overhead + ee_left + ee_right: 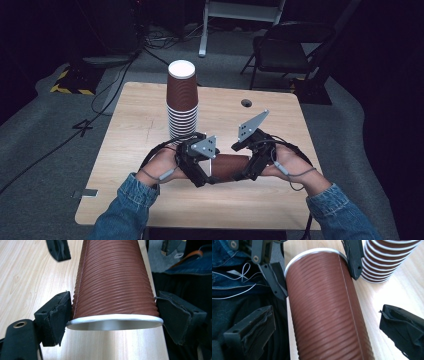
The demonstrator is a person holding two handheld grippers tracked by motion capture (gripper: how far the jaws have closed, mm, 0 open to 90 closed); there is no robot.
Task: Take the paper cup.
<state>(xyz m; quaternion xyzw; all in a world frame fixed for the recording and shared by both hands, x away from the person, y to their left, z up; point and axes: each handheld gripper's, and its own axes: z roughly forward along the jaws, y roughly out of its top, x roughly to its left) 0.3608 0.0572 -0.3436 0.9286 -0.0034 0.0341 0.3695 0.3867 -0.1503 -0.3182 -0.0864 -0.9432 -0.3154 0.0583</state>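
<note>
one brown cup [230,166] is pinched at its rim by the left gripper [113,317], maybe for stacking; the right gripper [324,332] is held open around it.

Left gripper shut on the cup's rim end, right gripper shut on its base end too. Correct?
Not quite. The left gripper is shut on the cup near its rim, but the right gripper is open: in the right gripper view its jaws stand clear of the cup.

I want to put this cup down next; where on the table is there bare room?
Bare wood lies left of the cup stack and right of it, around the small hole. The front middle is crowded by both grippers and the held cup.
</note>
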